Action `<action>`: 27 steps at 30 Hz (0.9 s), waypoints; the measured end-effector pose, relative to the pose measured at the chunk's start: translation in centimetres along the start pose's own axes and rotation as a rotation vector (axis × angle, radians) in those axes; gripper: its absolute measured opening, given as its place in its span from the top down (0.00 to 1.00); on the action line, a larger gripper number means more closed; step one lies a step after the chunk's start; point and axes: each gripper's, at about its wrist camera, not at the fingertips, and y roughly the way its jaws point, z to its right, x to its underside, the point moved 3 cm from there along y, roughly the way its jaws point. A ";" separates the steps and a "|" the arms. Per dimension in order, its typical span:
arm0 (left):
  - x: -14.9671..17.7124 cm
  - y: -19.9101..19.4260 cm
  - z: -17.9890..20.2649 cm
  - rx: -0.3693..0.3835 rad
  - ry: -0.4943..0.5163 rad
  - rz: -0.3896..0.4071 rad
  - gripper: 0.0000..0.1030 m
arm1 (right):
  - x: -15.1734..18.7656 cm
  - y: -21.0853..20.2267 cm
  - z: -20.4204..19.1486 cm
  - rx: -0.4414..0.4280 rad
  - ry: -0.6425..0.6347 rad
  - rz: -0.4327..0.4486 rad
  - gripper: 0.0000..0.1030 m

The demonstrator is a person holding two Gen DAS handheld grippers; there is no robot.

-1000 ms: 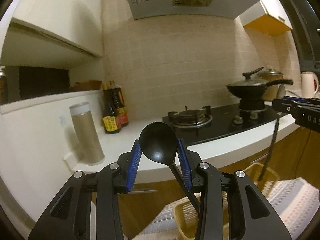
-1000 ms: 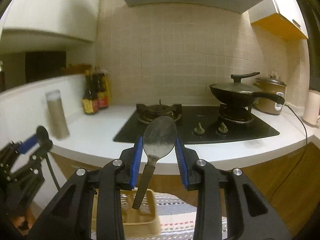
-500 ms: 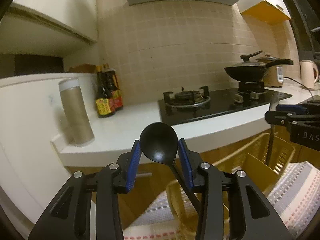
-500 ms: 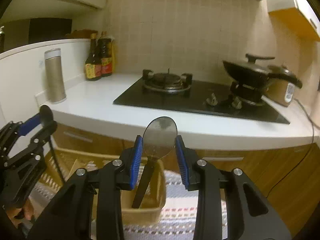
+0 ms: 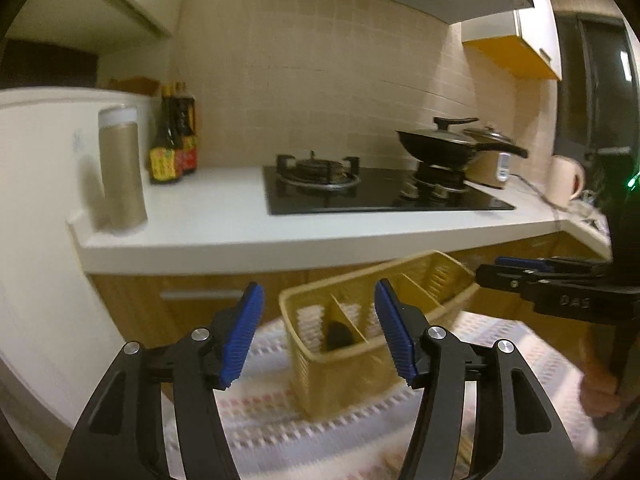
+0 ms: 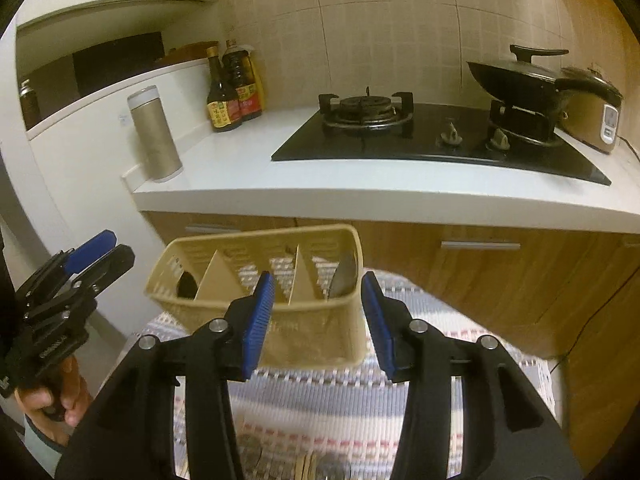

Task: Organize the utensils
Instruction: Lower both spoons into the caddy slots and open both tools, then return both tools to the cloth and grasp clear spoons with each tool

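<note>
As both grippers hung over the yellow utensil caddy [image 6: 256, 280], we read their spread jaws as a release: the left gripper [image 5: 318, 330] and the right gripper [image 6: 316, 316] were each opening, with nothing between the pads. The caddy stood on a striped mat [image 6: 360, 408] below the white counter [image 6: 360, 184], its dividers forming separate compartments — one type of utensil per slot, we judged. A black ladle [image 6: 186, 283] sat bowl-up in the end compartment nearest the left gripper; a metal spoon [image 6: 343, 276] leaned in the opposite end compartment, below the right gripper. The middle slots appeared empty, though blur in the left wrist view left this uncertain. More utensils — indistinct at the frame edge — lay on the mat, probably awaiting sorting.
</note>
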 end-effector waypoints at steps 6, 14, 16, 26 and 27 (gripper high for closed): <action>1.5 -2.0 0.4 0.094 -0.057 -0.107 0.45 | 1.8 -2.8 -0.7 -0.012 -0.012 -0.041 0.59; 6.8 -1.2 1.7 0.184 -0.073 -0.373 0.45 | 5.6 -3.2 -0.8 -0.075 0.026 -0.246 0.59; 8.4 -0.6 2.2 0.182 -0.040 -0.440 0.45 | 6.6 -2.8 -0.4 -0.099 0.059 -0.304 0.59; 15.0 0.9 4.5 0.237 0.014 -0.646 0.64 | 10.6 -1.2 0.7 -0.101 0.105 -0.464 0.59; 15.3 1.0 4.6 0.235 0.011 -0.655 0.65 | 10.6 -1.4 0.8 -0.101 0.104 -0.467 0.59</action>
